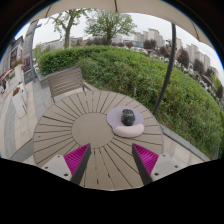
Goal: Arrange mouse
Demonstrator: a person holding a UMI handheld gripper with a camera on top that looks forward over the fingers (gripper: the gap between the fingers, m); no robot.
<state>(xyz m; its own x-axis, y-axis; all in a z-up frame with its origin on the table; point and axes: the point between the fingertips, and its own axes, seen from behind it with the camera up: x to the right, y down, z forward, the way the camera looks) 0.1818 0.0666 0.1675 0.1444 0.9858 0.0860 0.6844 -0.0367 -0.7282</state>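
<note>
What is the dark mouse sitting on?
The dark grey computer mouse lies on a pale oval mouse pad on the round slatted wooden table, beyond the open fingers. The pad's middle under the mouse is hidden.

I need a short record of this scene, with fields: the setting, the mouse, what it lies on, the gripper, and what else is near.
setting: outdoors, a round slatted wooden table beside a hedge
mouse: dark, at, beyond the fingers and a little toward the right one
support: the mouse lies on a light round pad on the table
gripper: open, holding nothing, low over the near part of the table
pads: magenta, on the inner faces of both fingers
nearby: a chair behind the table; buildings far off
</note>
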